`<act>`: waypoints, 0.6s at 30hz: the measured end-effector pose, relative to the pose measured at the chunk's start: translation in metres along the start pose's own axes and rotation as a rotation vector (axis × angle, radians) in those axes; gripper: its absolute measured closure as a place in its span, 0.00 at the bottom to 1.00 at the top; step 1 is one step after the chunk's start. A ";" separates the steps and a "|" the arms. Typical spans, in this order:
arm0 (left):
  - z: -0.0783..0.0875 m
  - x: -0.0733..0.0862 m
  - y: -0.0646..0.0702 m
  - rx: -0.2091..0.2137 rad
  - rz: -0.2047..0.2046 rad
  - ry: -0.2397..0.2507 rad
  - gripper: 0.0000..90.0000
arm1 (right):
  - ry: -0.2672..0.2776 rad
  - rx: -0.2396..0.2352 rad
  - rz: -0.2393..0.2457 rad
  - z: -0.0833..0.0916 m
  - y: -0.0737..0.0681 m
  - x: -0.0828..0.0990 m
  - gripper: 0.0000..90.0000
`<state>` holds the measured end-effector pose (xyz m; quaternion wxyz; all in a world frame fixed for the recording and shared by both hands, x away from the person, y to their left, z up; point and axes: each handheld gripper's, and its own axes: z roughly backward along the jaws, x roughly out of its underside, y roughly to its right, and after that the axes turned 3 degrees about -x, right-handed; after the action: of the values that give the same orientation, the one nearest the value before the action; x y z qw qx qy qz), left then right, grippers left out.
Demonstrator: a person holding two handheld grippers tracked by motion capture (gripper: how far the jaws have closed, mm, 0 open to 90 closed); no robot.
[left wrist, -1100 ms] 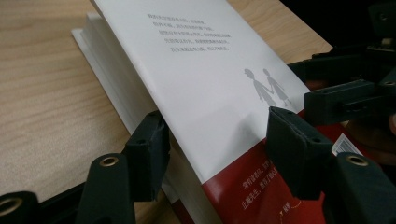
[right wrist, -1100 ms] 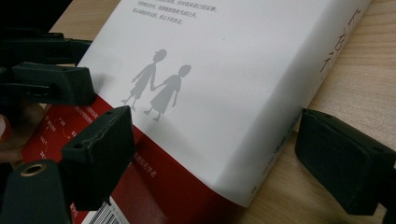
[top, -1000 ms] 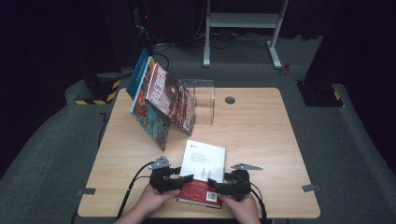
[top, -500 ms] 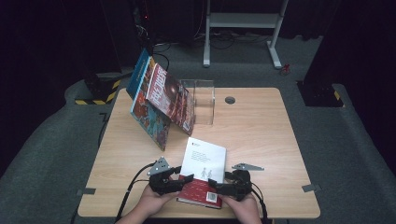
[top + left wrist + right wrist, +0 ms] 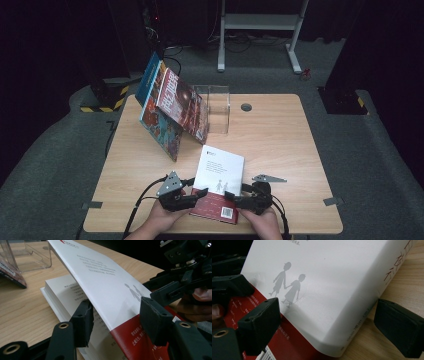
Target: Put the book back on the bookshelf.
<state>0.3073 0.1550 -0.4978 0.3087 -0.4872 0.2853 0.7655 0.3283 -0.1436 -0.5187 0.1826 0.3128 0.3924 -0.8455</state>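
book: a white-and-red paperback [image 5: 220, 182] lies flat at the near edge of the table [image 5: 280, 145], back cover up, barcode corner towards me, between my two hands.
cover: in the left gripper view the back cover [image 5: 105, 282] is lifted off the page block [image 5: 62, 297] along one edge and slopes up and away, with printed pages showing under it.
my left gripper: my left gripper [image 5: 196, 192] is at the book's left near edge; its jaws straddle the raised cover, one under it over the pages, one on top at the red band. I cannot tell whether the pads press the cover; a gap shows beside the lower one.
my right gripper: my right gripper [image 5: 235, 199] sits at the book's right near corner, jaws spread, one over the red part of the cover, the other out beside the spine above the table, clear of it.
farther back: two books [image 5: 172, 107] lean against a clear plastic stand [image 5: 217, 107] near the table's far left.
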 end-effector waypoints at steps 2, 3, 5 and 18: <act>0.001 0.000 0.001 0.001 -0.016 0.010 0.51 | 0.000 -0.021 -0.018 0.000 0.002 0.000 0.08; 0.001 0.000 0.002 0.002 -0.021 0.016 0.51 | -0.001 -0.038 -0.027 0.000 0.004 0.001 0.08; 0.002 0.000 0.003 0.008 -0.036 0.027 0.51 | -0.001 -0.061 -0.032 0.000 0.005 0.001 0.08; -0.003 0.001 -0.004 0.014 0.006 -0.022 0.50 | -0.013 -0.017 0.004 0.003 -0.002 -0.002 0.14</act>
<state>0.3119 0.1557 -0.5008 0.3128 -0.4758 0.2885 0.7698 0.3275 -0.1448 -0.5149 0.1896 0.3066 0.3977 -0.8437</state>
